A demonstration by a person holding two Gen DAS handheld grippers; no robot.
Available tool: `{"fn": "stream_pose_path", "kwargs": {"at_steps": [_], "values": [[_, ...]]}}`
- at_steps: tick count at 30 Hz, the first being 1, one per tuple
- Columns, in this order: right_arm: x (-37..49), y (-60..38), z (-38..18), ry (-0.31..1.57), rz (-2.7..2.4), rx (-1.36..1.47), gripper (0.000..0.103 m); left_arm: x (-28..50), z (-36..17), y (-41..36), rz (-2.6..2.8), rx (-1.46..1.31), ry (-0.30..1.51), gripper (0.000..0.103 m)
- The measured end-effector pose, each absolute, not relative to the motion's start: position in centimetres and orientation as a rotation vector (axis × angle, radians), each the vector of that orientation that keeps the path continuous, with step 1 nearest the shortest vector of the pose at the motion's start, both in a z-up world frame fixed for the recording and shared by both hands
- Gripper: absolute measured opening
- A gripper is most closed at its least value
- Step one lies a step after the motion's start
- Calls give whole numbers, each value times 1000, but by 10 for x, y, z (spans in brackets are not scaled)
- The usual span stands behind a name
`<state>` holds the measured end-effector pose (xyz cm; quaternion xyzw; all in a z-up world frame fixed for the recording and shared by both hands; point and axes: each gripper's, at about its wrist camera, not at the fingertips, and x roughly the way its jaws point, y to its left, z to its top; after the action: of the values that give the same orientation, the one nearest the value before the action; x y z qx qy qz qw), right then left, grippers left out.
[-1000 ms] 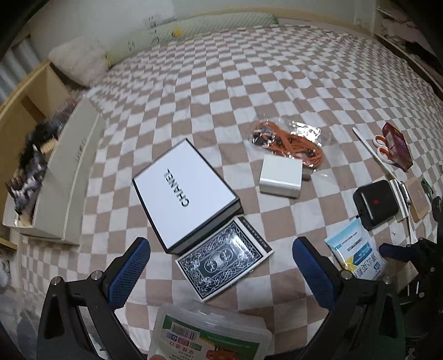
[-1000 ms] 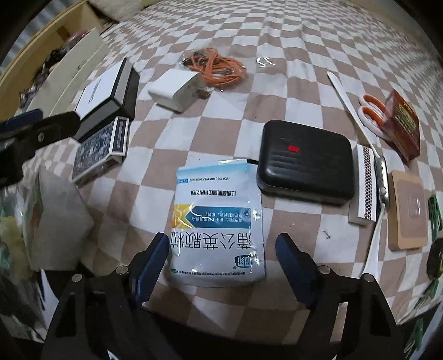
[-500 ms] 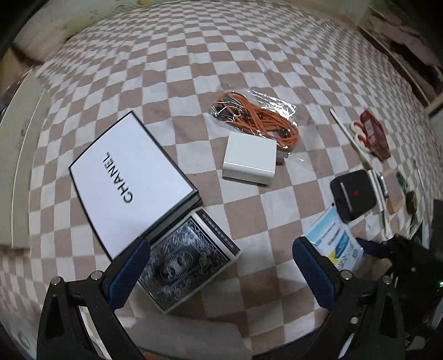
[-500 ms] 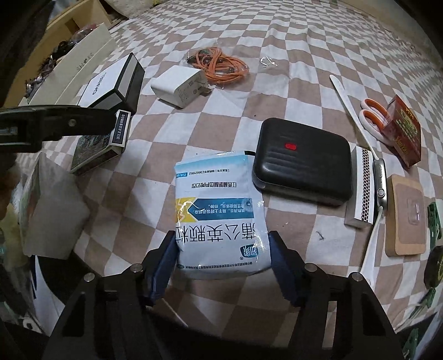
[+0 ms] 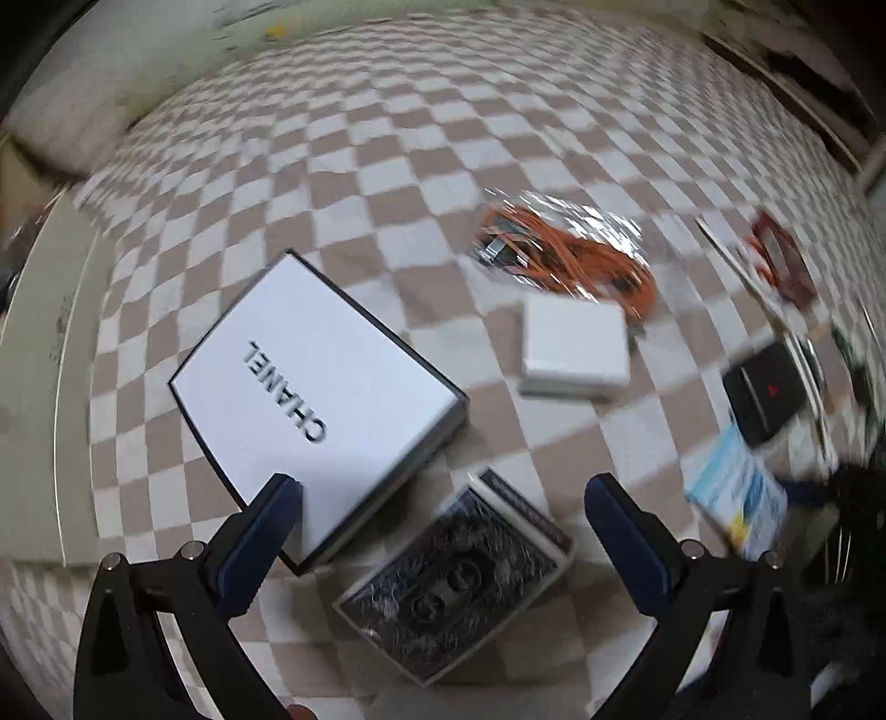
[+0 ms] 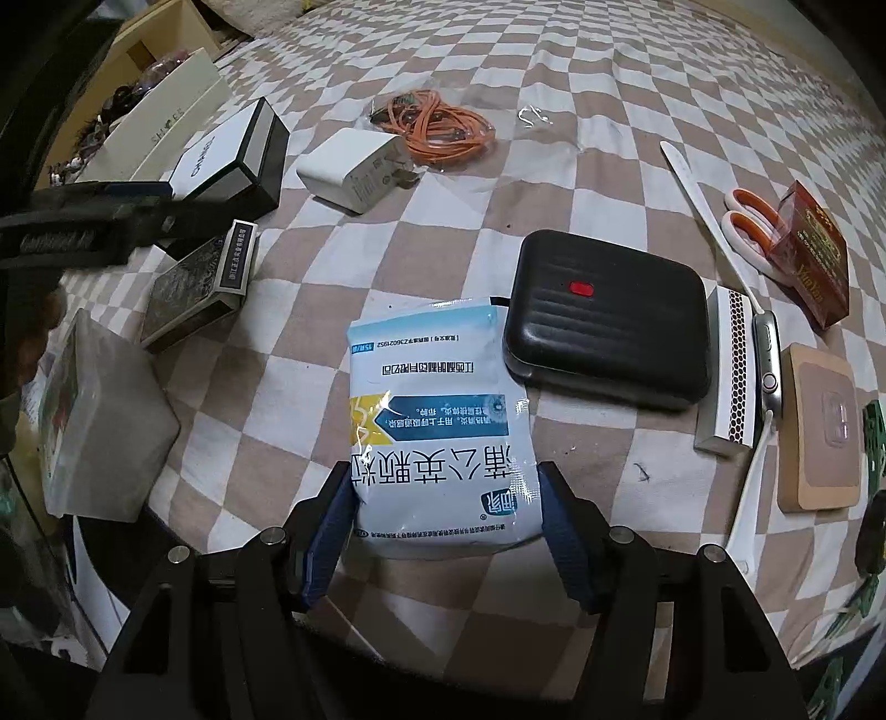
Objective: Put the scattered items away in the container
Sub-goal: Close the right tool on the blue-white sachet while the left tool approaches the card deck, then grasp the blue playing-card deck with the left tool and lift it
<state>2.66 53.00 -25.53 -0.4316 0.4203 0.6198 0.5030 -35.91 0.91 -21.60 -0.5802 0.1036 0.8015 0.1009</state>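
My right gripper (image 6: pixel 446 498) is shut on the near end of a blue-and-white medicine pouch (image 6: pixel 437 421), which lies on the checkered bedspread. My left gripper (image 5: pixel 437 526) is open and empty, above a dark card box (image 5: pixel 454 576) and beside the white Chanel box (image 5: pixel 310 387). The pouch also shows in the left wrist view (image 5: pixel 736 498). A white charger (image 6: pixel 354 166), an orange cable in a bag (image 6: pixel 437 127) and a black case (image 6: pixel 609 321) lie further out. A translucent plastic container (image 6: pixel 94 421) stands at the left.
Scissors (image 6: pixel 747 227), a red box (image 6: pixel 814 255), a matchbox (image 6: pixel 731 365), a watch (image 6: pixel 767 354) and a tan pad (image 6: pixel 819 432) lie at the right. A long white box (image 5: pixel 39 387) and wooden shelf (image 6: pixel 160 50) border the far left.
My right gripper has moved forward and closed on the pouch. My left gripper has swung over the card box and Chanel box; the container has left its view.
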Motion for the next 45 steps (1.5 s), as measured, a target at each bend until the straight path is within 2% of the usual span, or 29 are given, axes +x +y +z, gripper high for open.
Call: {"fn": "stream_pose_path", "kwargs": {"at_steps": [15, 19, 24, 30, 37, 45], "values": [[22, 534, -256, 1009, 1471, -1057, 66, -305, -241, 12, 2039, -1954, 393, 103], [20, 536, -257, 1006, 1463, -1065, 66, -281, -251, 31, 1910, -1975, 511, 103], [18, 536, -257, 999, 1458, -1067, 66, -278, -244, 47, 1972, -1868, 652, 103], [19, 537, -258, 1011, 1465, -1059, 66, -304, -247, 41, 2006, -1901, 461, 103], [20, 538, -260, 1027, 1477, -1053, 67, -321, -255, 40, 2092, -1869, 538, 103], [20, 540, -261, 1032, 1487, -1049, 68, -326, -267, 30, 2125, -1920, 484, 103]]}}
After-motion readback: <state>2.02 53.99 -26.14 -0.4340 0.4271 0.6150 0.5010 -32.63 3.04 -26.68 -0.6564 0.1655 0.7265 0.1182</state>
